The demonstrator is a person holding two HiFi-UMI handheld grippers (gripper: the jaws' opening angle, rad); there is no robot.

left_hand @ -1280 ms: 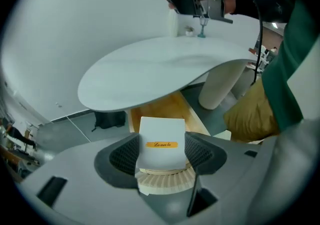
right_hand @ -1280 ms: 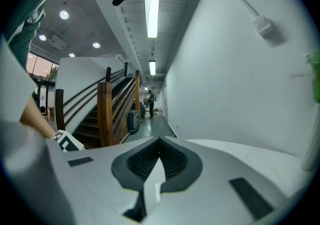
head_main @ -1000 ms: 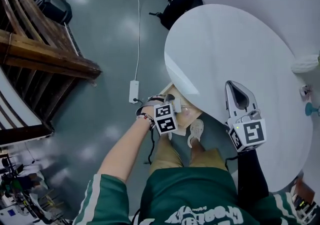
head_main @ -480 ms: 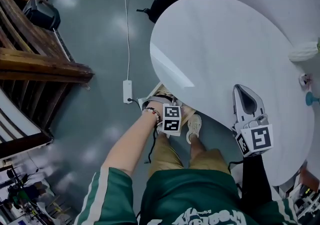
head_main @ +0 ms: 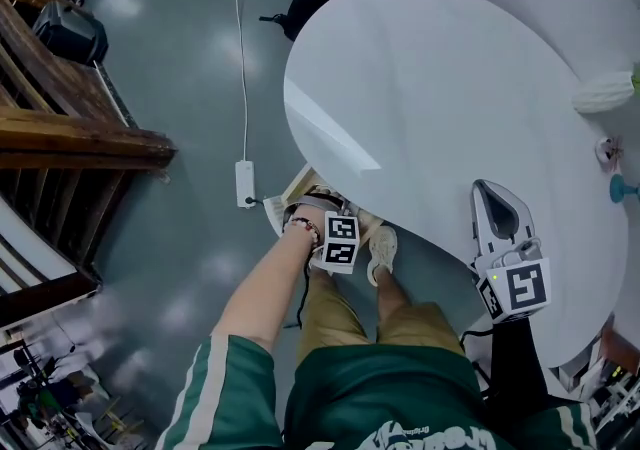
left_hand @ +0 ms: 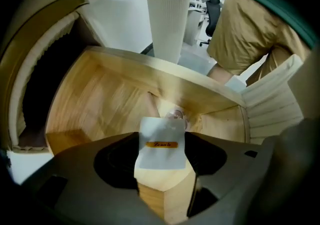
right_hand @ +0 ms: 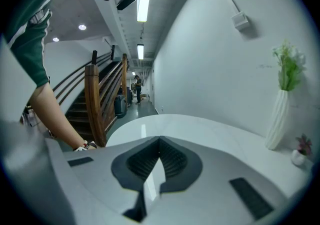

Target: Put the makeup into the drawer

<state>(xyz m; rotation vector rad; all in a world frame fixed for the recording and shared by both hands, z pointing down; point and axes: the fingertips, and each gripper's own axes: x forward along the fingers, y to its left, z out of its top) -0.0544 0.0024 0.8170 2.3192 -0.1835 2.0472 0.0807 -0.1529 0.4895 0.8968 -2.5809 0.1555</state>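
Left claw (left_hand: pixel 161 155): clamped on the white makeup sachet (left_hand: pixel 160 136), has come down into the wooden drawer (left_hand: pixel 100 94) (release looks next).
Right claw (right_hand: pixel 159 144): closed, empty, above the table (right_hand: pixel 215 129).

I see my makeup sachet (left_hand: pixel 161 141) white, its label band amber, perhaps gold; the drawer (left_hand: pixel 100 99) beneath it, honey wood grain.

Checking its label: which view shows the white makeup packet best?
Left gripper view: the white packet sits centred and close, gold label facing the camera. Head view hides it; right gripper view lacks it.
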